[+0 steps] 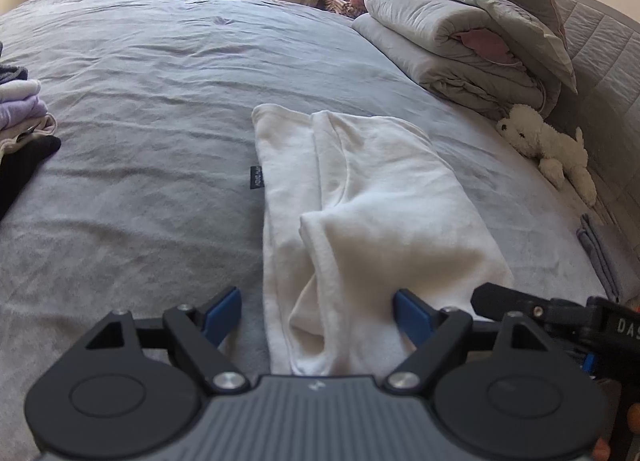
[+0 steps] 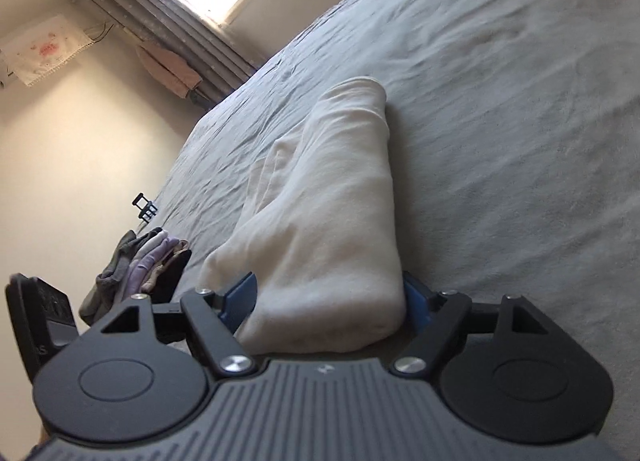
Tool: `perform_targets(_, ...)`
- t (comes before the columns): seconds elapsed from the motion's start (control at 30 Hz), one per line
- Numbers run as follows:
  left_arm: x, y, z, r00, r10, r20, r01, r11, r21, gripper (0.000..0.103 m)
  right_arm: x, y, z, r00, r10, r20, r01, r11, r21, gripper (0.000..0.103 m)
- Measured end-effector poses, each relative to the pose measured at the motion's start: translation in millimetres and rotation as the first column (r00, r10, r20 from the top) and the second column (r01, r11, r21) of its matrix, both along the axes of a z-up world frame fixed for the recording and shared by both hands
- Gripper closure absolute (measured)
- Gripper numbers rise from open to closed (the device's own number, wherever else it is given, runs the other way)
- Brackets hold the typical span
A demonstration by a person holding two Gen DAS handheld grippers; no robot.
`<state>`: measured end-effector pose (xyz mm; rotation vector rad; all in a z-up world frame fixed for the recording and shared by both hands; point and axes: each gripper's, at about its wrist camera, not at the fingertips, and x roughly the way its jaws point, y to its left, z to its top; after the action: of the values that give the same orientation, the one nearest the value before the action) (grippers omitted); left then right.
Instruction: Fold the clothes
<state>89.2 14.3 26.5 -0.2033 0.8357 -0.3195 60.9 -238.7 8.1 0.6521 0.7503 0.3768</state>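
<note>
A white garment (image 1: 380, 189) lies folded lengthwise on the grey bed sheet (image 1: 140, 109), with a small dark label (image 1: 255, 177) at its left edge. My left gripper (image 1: 318, 315) is open, and its blue fingertips (image 1: 224, 311) straddle the garment's near end without pinching it. In the right wrist view the same white garment (image 2: 332, 201) runs away from the camera. My right gripper (image 2: 328, 299) is open too, and the cloth's near end fills the gap between its blue pads (image 2: 242, 295). Part of the right gripper's body (image 1: 560, 313) shows at the right of the left wrist view.
A stack of folded clothes (image 1: 20, 109) with a black item (image 1: 24, 165) sits at the bed's left edge. A folded grey duvet (image 1: 460, 33) and a white plush toy (image 1: 548, 145) lie by the padded headboard (image 1: 600, 49). A grey folded cloth (image 1: 600, 253) lies at right.
</note>
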Motion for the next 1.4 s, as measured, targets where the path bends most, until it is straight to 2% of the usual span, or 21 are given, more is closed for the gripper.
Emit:
perform_targets(0.1, 0.3, -0.1, 0.0, 1.000, 0.000, -0.001, 0.000, 1.000, -0.001, 0.019, 0.7, 0.4, -3.1, 1.000, -0.014, 0.014, 0.014, 1.000, -0.011, 0.028)
perform_targets(0.17, 0.0, -0.9, 0.3, 1.000, -0.005, 0.001, 0.005, 1.000, 0.005, 0.019, 1.0, 0.3, -4.9, 1.000, -0.021, 0.018, 0.022, 0.999, -0.044, 0.041)
perform_targets(0.27, -1.1, -2.9, 0.8, 1.000, -0.010, 0.005, 0.010, 1.000, 0.015, 0.018, 1.1, 0.0, -2.2, 0.999, -0.036, 0.004, 0.036, 0.997, -0.069, 0.054)
perform_targets(0.37, -1.0, -0.3, 2.8, 1.000, -0.009, -0.011, 0.009, 1.000, -0.006, 0.018, -1.0, 5.2, 7.8, 0.999, -0.039, 0.014, 0.040, 0.993, -0.112, 0.061)
perform_targets(0.47, -3.5, 3.2, 6.5, 0.999, -0.021, -0.041, 0.019, 0.999, -0.051, 0.019, -5.0, 6.8, 21.9, 0.999, -0.042, 0.021, 0.045, 0.988, -0.146, 0.063)
perform_targets(0.53, -7.3, 3.3, 8.9, 0.998, -0.033, -0.062, 0.028, 0.996, -0.084, 0.019, -9.8, 4.1, 32.4, 0.999, -0.047, 0.017, 0.049, 0.987, -0.155, 0.063)
perform_targets(0.6, -14.5, -1.9, 10.8, 0.995, -0.051, -0.085, 0.041, 0.993, -0.113, 0.025, -21.6, -6.7, 40.8, 0.997, -0.075, -0.003, 0.074, 0.986, -0.149, 0.063)
perform_targets(0.73, -31.4, -23.5, 7.3, 0.983, -0.132, -0.124, 0.112, 0.981, -0.160, 0.027, -53.4, -36.8, 47.0, 0.988, -0.146, -0.058, 0.136, 0.981, -0.141, 0.064)
perform_targets(0.87, -44.9, -45.6, 5.0, 0.982, -0.169, -0.079, 0.164, 0.984, -0.064, 0.027, -74.6, -56.8, 29.8, 0.981, -0.164, -0.100, 0.144, 0.974, -0.175, 0.063)
perform_targets(1.0, -46.9, -45.4, 3.8, 0.985, -0.158, -0.069, 0.154, 0.986, -0.060, 0.030, -65.2, -46.2, 23.3, 0.993, -0.097, -0.074, 0.072, 0.957, -0.282, 0.055)
perform_targets(1.13, -48.2, -47.7, 3.7, 0.986, -0.154, -0.057, 0.151, 0.987, -0.050, 0.030, -56.9, -48.6, 27.4, 0.997, -0.038, -0.065, 0.017, 0.955, -0.297, 0.040)
perform_targets(1.4, -60.1, -47.0, -0.5, 0.989, -0.148, -0.012, 0.148, 0.989, -0.027, 0.030, -24.2, -56.4, 31.0, 0.999, 0.016, -0.046, -0.029, 0.949, -0.313, 0.039)
